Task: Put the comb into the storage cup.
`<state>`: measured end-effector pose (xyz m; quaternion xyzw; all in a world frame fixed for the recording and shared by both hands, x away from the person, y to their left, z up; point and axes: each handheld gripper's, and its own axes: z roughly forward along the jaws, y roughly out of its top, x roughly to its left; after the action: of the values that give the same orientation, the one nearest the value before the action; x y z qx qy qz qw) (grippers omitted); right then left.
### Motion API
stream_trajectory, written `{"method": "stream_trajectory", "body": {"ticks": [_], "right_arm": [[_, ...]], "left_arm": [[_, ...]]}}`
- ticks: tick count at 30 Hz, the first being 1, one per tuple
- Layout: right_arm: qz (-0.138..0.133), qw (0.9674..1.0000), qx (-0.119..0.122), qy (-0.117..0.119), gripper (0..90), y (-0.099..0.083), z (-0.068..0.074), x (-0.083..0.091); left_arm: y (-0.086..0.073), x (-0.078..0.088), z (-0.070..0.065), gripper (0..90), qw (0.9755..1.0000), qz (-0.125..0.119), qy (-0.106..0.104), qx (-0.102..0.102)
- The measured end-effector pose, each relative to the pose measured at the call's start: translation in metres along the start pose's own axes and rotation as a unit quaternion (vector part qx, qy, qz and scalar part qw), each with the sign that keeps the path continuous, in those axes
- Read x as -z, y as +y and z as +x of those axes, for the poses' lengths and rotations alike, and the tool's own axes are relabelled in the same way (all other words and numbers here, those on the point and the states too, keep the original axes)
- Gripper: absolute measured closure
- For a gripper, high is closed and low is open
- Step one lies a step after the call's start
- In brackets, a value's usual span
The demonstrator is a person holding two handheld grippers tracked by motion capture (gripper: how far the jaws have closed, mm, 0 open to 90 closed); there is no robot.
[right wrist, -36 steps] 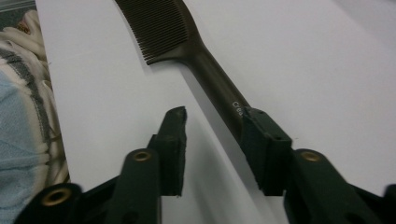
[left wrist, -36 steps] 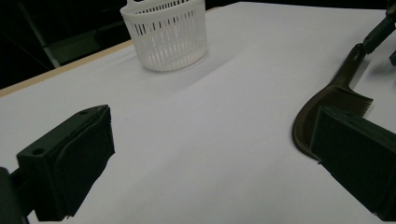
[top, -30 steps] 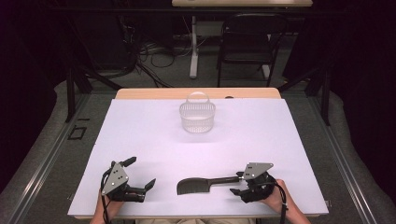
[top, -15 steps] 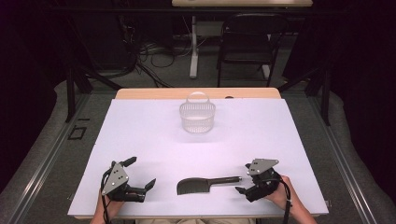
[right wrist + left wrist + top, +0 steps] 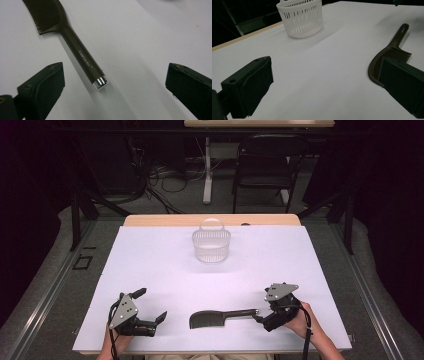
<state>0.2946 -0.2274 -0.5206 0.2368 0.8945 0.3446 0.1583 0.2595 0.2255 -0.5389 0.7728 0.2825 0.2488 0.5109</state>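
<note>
A dark brown comb (image 5: 215, 319) (image 5: 392, 50) (image 5: 82, 57) lies flat on the white table (image 5: 150, 260) near the front edge, its handle pointing right. My right gripper (image 5: 261, 313) (image 5: 115, 87) is at the handle's silver end. Its jaws have just been opening and now stand open, with the handle tip between them and touching neither pad. My left gripper (image 5: 152, 304) (image 5: 324, 85) rests at the front left, open and holding nothing, and the comb's toothed head lies just to its right. A white slatted basket (image 5: 211, 245) (image 5: 300, 18) stands upright at the back middle.
A wide stretch of bare white tabletop separates the comb from the basket. The table's wooden back edge (image 5: 210, 220) lies just behind the basket. A dark chair (image 5: 265, 160) and floor cables sit beyond the table.
The right gripper's jaws have spread apart and let go of the comb's handle, and that hand has drawn back slightly to the right. The left gripper has not moved.
</note>
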Motion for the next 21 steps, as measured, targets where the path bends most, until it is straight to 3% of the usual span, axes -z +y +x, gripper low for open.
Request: {"method": "stream_trajectory", "body": {"ticks": [21], "right_arm": [[0.017,0.9985,0.041,0.032,0.0,0.025,0.002,-0.010]], "left_arm": [[0.000,0.001,-0.001,0.0,1.0000,-0.001,0.000,0.001]]}}
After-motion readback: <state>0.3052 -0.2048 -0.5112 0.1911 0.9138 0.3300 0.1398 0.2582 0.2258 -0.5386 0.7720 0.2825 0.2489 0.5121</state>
